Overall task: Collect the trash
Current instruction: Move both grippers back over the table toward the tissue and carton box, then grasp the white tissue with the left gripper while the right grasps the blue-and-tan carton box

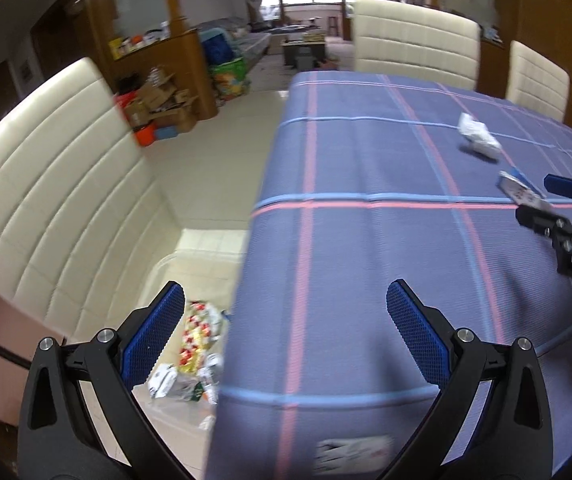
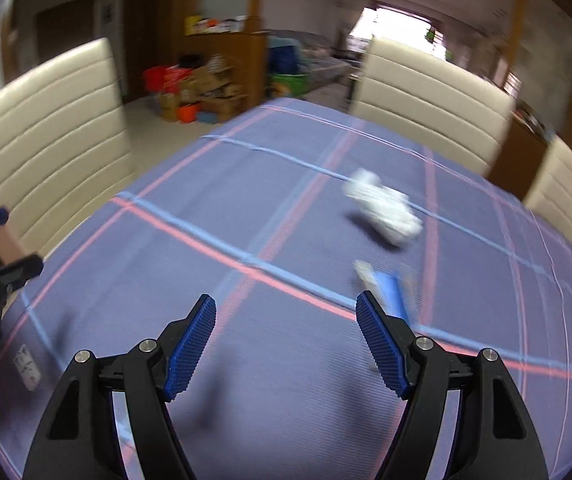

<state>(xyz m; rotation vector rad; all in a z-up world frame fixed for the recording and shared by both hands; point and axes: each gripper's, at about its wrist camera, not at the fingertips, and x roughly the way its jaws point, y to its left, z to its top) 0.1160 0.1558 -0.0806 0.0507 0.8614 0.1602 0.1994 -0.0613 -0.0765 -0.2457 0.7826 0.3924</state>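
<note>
Wrapper lies ahead of open, empty right tool.

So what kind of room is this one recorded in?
Most likely a home dining area: a table under a plaid tablecloth, cream padded dining chairs around it, and a cluttered living room with a sofa beyond.
</note>
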